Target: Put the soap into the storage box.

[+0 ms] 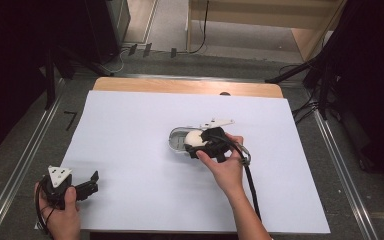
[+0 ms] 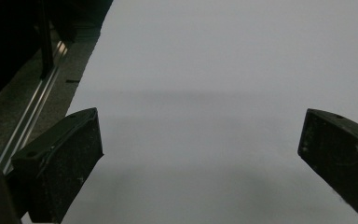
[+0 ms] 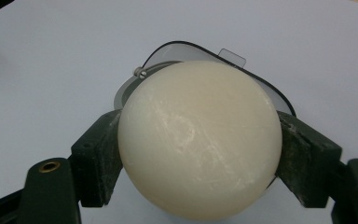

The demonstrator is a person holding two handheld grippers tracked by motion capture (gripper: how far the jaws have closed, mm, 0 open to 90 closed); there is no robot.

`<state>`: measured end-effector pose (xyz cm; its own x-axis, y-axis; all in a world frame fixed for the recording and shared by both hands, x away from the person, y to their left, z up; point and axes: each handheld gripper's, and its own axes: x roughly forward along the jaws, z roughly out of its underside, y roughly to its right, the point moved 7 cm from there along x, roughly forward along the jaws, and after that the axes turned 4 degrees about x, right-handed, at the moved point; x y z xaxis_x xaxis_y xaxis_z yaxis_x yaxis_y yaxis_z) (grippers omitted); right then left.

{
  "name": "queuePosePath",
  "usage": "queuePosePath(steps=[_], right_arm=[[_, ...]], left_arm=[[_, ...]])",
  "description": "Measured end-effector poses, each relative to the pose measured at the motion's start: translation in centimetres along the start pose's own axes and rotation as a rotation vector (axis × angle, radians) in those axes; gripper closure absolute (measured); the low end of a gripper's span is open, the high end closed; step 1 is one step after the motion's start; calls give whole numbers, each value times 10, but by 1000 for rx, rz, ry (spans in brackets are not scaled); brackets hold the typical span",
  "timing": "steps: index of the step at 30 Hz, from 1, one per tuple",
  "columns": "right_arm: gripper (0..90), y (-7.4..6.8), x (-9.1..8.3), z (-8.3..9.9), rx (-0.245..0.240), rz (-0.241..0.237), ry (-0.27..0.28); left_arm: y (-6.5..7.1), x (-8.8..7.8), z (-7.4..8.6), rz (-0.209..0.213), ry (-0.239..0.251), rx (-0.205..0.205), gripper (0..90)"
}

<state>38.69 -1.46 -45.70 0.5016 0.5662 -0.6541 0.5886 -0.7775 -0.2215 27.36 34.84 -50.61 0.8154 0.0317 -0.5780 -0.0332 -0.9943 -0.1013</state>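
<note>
Right gripper view shows the right gripper (image 3: 200,140) clamping a smooth cream-white ball (image 3: 199,140) from both sides, directly above a small oval metal tin (image 3: 168,51) with a clear lid, likely to place it inside. Near the white table's (image 1: 130,130) corner, the left gripper (image 2: 200,149) idles with jaws wide apart.

Right claw (image 3: 199,154) near the table (image 1: 130,130) centre, jaws clamped on a cream ball (image 3: 199,140), left claw (image 2: 200,154) at the table's near left corner, jaws spread wide
</note>
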Motion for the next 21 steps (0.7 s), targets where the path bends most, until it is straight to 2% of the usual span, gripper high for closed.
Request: queuePosePath(steps=[14,21], right_arm=[[249,-3,17,-9,2,3,-25],[249,2,24,-9,16,15,-32]], left_arm=[[0,0,0,-1,-5,-1,1],[0,0,0,-1,-5,-1,1]])
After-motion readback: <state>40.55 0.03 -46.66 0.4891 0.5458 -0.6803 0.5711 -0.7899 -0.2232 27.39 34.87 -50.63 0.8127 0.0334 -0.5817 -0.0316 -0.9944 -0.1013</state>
